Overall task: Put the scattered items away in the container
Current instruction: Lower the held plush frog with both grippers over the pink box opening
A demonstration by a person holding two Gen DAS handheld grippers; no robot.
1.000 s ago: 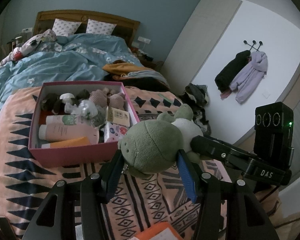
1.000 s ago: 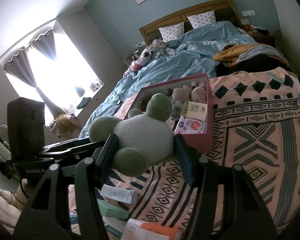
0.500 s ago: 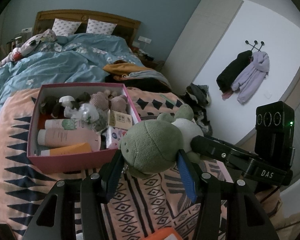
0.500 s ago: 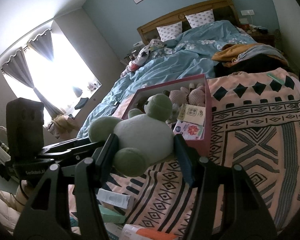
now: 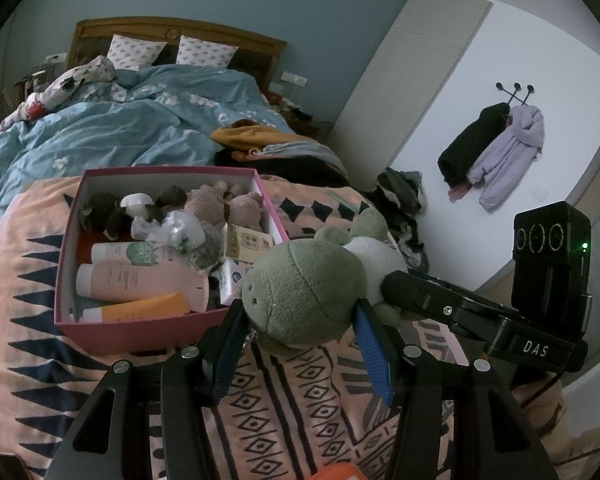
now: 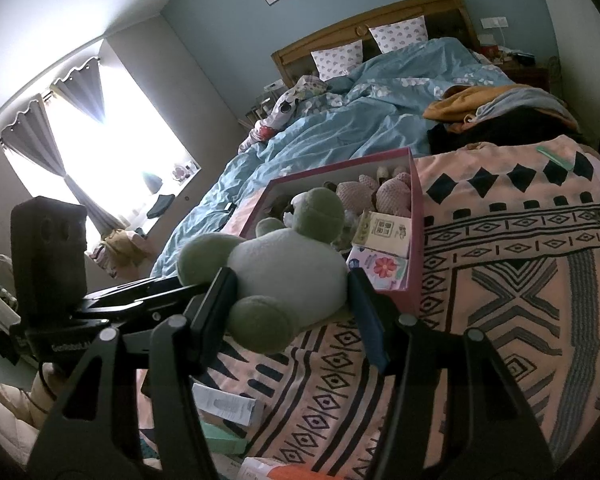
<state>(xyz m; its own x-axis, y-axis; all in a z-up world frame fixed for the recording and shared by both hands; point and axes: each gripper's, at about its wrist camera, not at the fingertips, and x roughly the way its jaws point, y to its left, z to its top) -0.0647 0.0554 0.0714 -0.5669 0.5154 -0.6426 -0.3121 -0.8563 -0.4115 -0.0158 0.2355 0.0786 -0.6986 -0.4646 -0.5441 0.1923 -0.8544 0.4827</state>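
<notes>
Green-and-white plush frog (image 5: 306, 296), soft, gripped from both ends. Left gripper (image 5: 298, 312) clamps the head between its blue pads; right gripper (image 6: 292, 292) pinches the pale body and hind foot. Frog held clear above the patterned blanket (image 5: 300, 396).

Pink box (image 5: 140, 330) lies just ahead and left of the left gripper, ahead and right of the right gripper. It appears mostly full: tubes, plush toys, small cartons.

Left to do, by my judgement: frog into box. Small cartons (image 6: 228, 404) below the right gripper are not yet tidied.
</notes>
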